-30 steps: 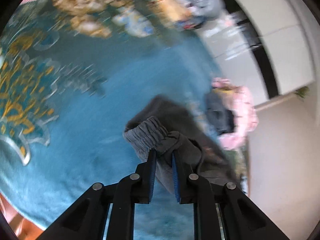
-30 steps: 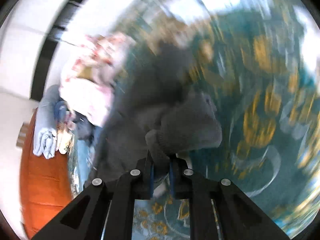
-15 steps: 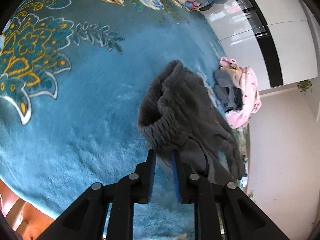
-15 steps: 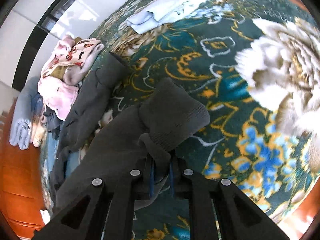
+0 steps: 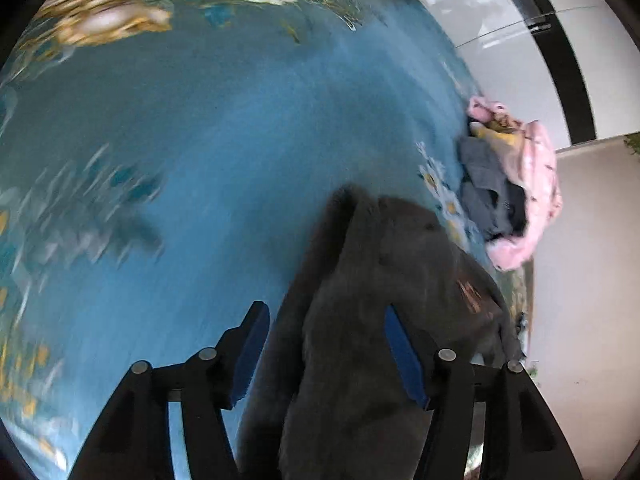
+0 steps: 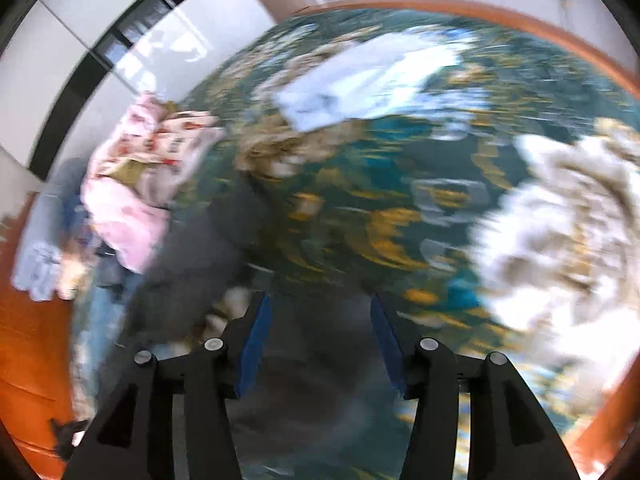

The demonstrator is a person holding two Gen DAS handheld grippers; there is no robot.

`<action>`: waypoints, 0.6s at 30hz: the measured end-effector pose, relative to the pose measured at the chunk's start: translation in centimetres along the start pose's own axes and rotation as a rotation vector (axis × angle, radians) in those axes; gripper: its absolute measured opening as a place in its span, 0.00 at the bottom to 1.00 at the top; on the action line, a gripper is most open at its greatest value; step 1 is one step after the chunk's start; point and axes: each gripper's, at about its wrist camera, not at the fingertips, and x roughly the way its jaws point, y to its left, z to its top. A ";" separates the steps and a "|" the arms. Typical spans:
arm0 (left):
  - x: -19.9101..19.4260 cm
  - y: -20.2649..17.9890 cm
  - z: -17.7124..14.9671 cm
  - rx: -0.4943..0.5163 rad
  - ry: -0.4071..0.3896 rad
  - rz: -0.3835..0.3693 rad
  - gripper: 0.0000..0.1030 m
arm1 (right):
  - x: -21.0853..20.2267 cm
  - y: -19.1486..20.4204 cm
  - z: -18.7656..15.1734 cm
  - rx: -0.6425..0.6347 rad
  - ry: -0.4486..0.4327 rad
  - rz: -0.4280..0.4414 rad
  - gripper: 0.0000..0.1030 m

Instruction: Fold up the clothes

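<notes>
On the blue flowered blanket, dark grey trousers lay loose.
Both jaws stood apart, left gripper and right gripper; I judged smoothing flat first wise.

Open blue blanket leftward; pink clothes pile blocks far right.

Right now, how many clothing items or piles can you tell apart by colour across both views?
Dark grey garment between the open tools: 1
Pink and grey heap: 1
Light blue folded item: 1
Pale blue bundle at the edge: 1
Total: 4; blur hides any finer split.
</notes>
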 end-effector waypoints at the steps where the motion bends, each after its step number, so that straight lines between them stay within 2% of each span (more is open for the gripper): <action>1: 0.8 -0.6 0.6 0.010 0.013 0.018 0.62 | 1.2 1.0 0.5 -0.003 0.016 0.029 0.59; 4: 2.5 -1.9 1.8 0.049 0.031 0.068 0.63 | 5.2 2.9 2.3 0.011 0.063 0.060 0.60; 8: 3.6 -2.8 2.6 0.082 0.021 0.093 0.65 | 8.9 1.3 4.6 0.154 0.047 0.079 0.60; 12: 4.1 -2.5 3.1 0.059 -0.003 0.073 0.66 | 12.0 0.5 4.9 0.257 0.080 0.132 0.60; 16: 3.9 -2.6 3.5 0.003 -0.039 0.053 0.64 | 12.9 0.8 4.9 0.294 0.041 0.190 0.60; 17: 3.8 -2.7 3.4 -0.002 -0.051 0.063 0.64 | 13.1 1.0 5.0 0.308 0.044 0.212 0.56; 18: 3.7 -3.0 3.4 0.002 -0.061 0.076 0.58 | 13.3 1.1 5.1 0.319 0.048 0.232 0.39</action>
